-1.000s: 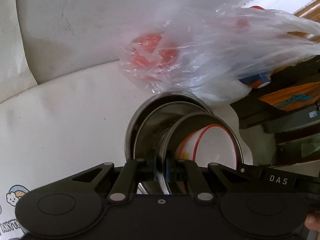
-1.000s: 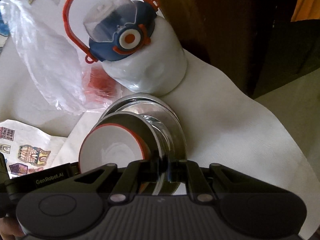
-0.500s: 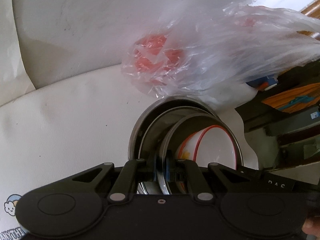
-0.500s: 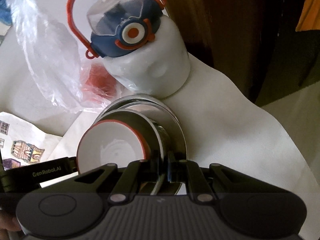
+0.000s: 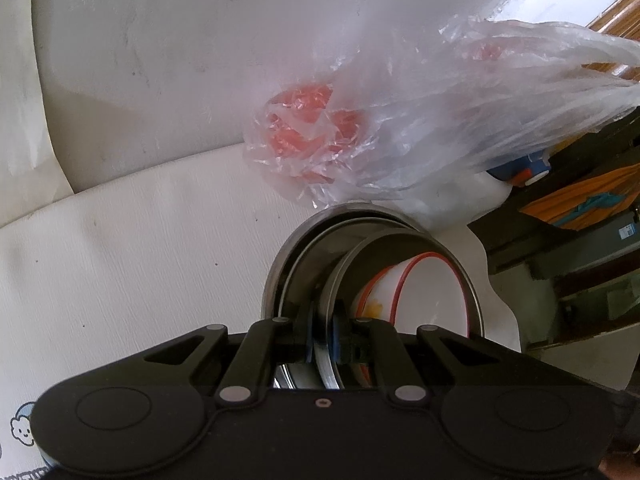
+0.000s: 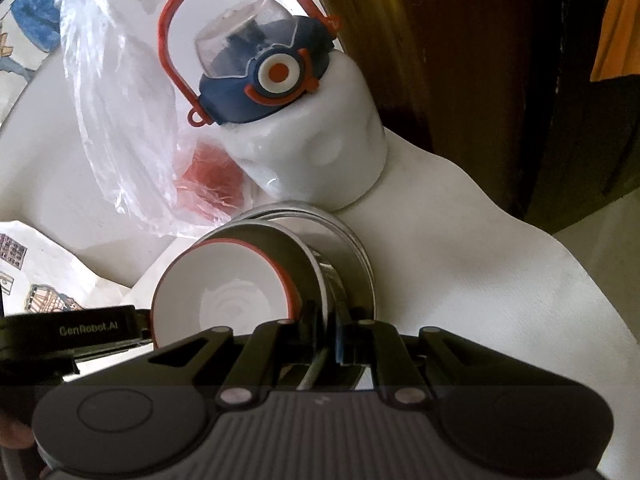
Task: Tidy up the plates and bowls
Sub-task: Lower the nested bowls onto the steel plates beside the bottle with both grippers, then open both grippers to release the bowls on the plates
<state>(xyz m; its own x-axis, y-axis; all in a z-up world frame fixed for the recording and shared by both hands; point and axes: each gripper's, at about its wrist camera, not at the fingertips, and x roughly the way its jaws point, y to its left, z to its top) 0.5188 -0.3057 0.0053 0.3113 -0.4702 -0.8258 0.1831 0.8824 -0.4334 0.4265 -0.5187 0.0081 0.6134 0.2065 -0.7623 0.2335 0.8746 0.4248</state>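
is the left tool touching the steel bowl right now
Touching. The left wrist view shows the left tool with its jaws closed on the steel bowl's rim, no gap either side.

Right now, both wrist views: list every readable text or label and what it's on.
"GenRobot.AI", white print, a little soft, on the black housing of the left gripper, seen from the right wrist view.
Partial print at the bottom-left edge of the white mat: cut off, unreadable.
Small label on the dark box at right: too small to read.
Nothing else legible.
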